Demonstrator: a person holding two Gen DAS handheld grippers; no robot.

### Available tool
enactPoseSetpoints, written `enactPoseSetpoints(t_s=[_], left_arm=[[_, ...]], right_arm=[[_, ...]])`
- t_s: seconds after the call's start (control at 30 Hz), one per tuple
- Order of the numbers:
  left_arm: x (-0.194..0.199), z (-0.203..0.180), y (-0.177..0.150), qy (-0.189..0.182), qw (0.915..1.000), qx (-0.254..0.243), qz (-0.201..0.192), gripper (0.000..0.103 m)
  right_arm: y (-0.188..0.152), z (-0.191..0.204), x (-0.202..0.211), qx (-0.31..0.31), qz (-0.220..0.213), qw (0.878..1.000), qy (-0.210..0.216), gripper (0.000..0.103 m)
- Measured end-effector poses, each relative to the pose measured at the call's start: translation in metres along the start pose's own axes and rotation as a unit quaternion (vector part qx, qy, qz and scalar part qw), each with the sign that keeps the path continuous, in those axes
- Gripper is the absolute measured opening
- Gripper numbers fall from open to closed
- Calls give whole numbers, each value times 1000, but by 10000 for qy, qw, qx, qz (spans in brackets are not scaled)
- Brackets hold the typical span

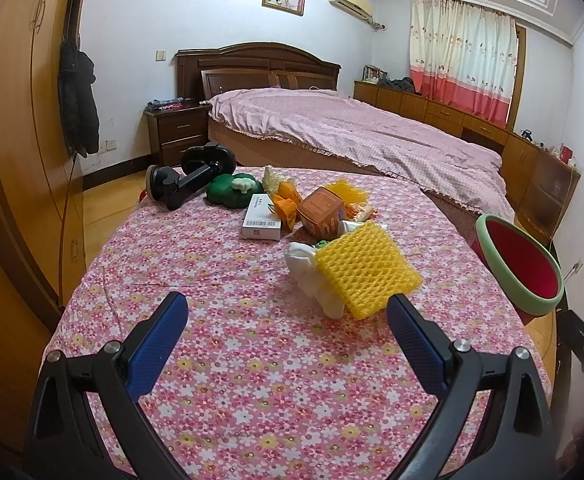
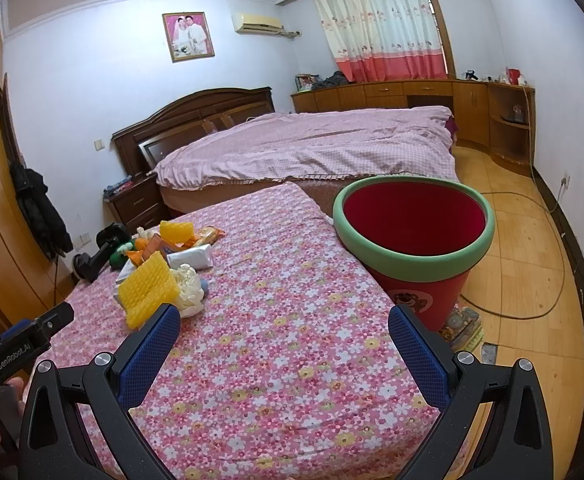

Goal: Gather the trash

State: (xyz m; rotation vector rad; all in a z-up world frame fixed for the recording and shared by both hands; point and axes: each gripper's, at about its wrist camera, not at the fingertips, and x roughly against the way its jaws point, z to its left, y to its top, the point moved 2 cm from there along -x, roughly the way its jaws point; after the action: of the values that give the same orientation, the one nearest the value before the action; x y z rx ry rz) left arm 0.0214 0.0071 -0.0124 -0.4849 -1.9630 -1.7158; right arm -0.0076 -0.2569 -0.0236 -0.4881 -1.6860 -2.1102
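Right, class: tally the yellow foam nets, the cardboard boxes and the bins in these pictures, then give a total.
Yellow foam nets: 2
Cardboard boxes: 2
Bins: 1
Total: 5

Bare tablecloth (image 1: 219, 280) lies open before the foam net (image 1: 366, 270).
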Motion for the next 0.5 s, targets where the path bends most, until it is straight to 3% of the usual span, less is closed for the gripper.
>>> enactPoseSetpoints(t_s=[0.5], left_arm=[[-38, 22, 37, 280, 9993, -167, 163, 99]], right_arm=[[36, 15, -36, 166, -63, 9995, 247, 103]])
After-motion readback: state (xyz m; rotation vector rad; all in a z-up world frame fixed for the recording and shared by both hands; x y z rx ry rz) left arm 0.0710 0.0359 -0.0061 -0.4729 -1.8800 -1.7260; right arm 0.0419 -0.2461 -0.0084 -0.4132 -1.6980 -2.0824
